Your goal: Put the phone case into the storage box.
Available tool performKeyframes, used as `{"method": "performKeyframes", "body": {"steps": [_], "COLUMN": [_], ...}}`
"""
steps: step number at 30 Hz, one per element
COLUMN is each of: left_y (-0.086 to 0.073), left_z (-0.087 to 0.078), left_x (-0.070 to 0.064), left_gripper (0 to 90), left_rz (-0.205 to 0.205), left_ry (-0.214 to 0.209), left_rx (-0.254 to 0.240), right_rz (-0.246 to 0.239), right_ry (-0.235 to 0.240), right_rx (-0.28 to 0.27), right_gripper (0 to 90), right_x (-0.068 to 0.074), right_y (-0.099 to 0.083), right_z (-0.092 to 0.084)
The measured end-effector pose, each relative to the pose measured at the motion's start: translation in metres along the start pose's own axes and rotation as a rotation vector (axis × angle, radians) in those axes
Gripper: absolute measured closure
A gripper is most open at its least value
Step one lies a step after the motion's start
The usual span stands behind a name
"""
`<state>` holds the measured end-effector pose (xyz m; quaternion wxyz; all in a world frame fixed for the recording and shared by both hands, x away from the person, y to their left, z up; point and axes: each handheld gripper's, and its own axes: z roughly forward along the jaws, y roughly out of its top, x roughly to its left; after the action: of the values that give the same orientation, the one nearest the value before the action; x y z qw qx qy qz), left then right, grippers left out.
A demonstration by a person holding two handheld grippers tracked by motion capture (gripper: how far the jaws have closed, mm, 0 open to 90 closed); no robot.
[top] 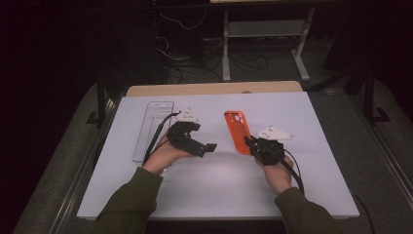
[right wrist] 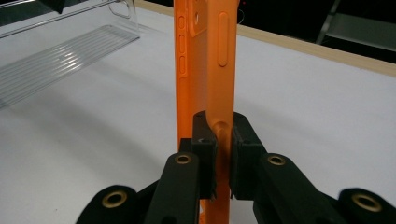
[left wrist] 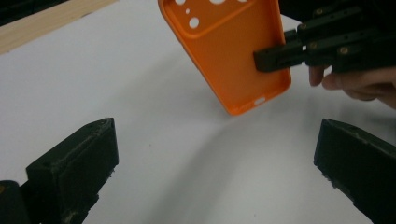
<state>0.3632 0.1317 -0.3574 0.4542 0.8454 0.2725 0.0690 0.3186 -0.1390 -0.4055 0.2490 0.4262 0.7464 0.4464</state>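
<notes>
High view: the orange soft-plastic phone case [top: 237, 130] sits mid-table [top: 316, 146], its long axis running away from the person, camera end far. The right tongs [top: 251, 143] grip its near end.

Left gripper view: the case's hollow inside faces the camera, round lens holes uppermost. The left tongs [left wrist: 217, 163] gape wide, holding nothing.

Right gripper view: the case stands edge-on, its side wall pinched between both jaws; a clear ribbed plastic tray [right wrist: 60, 51] lies beyond.

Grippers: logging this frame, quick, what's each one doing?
Left gripper: open, holding nothing.
Right gripper: closed on the orange phone case's edge.
</notes>
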Motion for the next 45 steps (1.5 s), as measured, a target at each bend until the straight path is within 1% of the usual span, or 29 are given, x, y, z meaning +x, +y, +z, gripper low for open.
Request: {"method": "performKeyframes", "body": {"steps": [2, 3, 4, 6, 9, 10, 11, 13, 17, 19, 23, 25, 26, 30, 32, 33, 34, 36, 39, 41, 42, 45], "left_y": [0.002, 0.003, 0.004, 0.006, 0.008, 0.009, 0.01, 0.012, 0.014, 0.015, 0.016, 0.017, 0.017, 0.018, 0.019, 0.019, 0.02, 0.02, 0.021, 0.021, 0.022, 0.022], "left_z": [0.001, 0.001, 0.002, 0.004, 0.005, 0.006, 0.007, 0.008, 0.01, 0.011, 0.013, 0.014, 0.016, 0.019, 0.02, 0.022, 0.022, 0.025, 0.028, 0.03, 0.031, 0.035], "left_x": [-0.001, -0.001, -0.001, -0.001, 0.001, 0.001, 0.001, 0.002, 0.003, 0.003, 0.003, 0.004, 0.003, 0.003, 0.003, 0.003, 0.003, 0.003, 0.002, 0.001, 0.0, -0.002], "left_gripper": [0.0, 0.0, 0.0, 0.0, 0.0, 0.0, 0.0, 0.0, 0.0, 0.0, 0.0, 0.0, 0.0, 0.0, 0.0, 0.0, 0.0, 0.0, 0.0, 0.0, 0.0, 0.0], "left_rz": [-0.003, 0.003, 0.001, -0.016, -0.02, -0.027, -0.036, -0.037, -0.052, -0.055, -0.061, -0.066, -0.078, -0.095, -0.095, -0.09, -0.091, -0.089, -0.098, -0.11, -0.123, -0.133], "left_ry": [0.001, 0.002, 0.004, 0.003, 0.0, -0.002, -0.002, 0.0, 0.003, 0.001, 0.008, 0.016, 0.021, 0.032, 0.035, 0.039, 0.038, 0.037, 0.04, 0.039, 0.037, 0.034], "left_rx": [-0.005, -0.001, -0.009, -0.017, -0.021, -0.025, -0.033, -0.038, -0.056, -0.059, -0.058, -0.06, -0.07, -0.082, -0.078, -0.089, -0.087, -0.09, -0.1, -0.109, -0.114, -0.126], "right_rz": [-0.003, 0.008, -0.008, -0.009, -0.008, -0.001, -0.013, -0.002, -0.023, -0.008, -0.007, -0.009, -0.014, -0.022, -0.023, -0.022, -0.019, -0.021, -0.027, -0.026, -0.026, -0.024], "right_ry": [0.0, 0.004, -0.002, -0.007, 0.0, -0.001, -0.004, -0.001, -0.003, 0.005, -0.003, 0.001, 0.002, -0.004, 0.003, 0.004, 0.008, 0.01, 0.006, 0.004, 0.005, 0.005], "right_rx": [-0.001, 0.003, -0.006, -0.008, -0.004, -0.002, -0.005, -0.003, -0.015, -0.001, -0.003, -0.003, -0.005, -0.004, -0.007, -0.003, -0.007, -0.009, -0.013, -0.017, -0.018, -0.024], "right_gripper": [81.3, 81.4, 81.4, 81.4, 81.4, 81.4, 81.4, 81.3, 81.4, 81.4, 81.4, 81.4, 81.4, 81.4, 81.3, 81.3, 81.4, 81.4, 81.4, 81.4, 81.4, 81.4], "right_x": [0.002, 0.004, 0.004, 0.007, 0.01, 0.012, 0.012, 0.014, 0.017, 0.02, 0.023, 0.024, 0.026, 0.03, 0.032, 0.033, 0.034, 0.035, 0.035, 0.035, 0.035, 0.036], "right_y": [0.0, 0.0, 0.0, 0.001, 0.001, 0.001, 0.001, 0.001, 0.001, 0.002, 0.002, 0.002, 0.002, 0.003, 0.003, 0.003, 0.003, 0.003, 0.003, 0.003, 0.003, 0.004], "right_z": [0.0, 0.0, 0.001, 0.001, 0.002, 0.003, 0.003, 0.004, 0.006, 0.006, 0.007, 0.008, 0.008, 0.009, 0.009, 0.009, 0.009, 0.009, 0.009, 0.008, 0.008, 0.008]}}
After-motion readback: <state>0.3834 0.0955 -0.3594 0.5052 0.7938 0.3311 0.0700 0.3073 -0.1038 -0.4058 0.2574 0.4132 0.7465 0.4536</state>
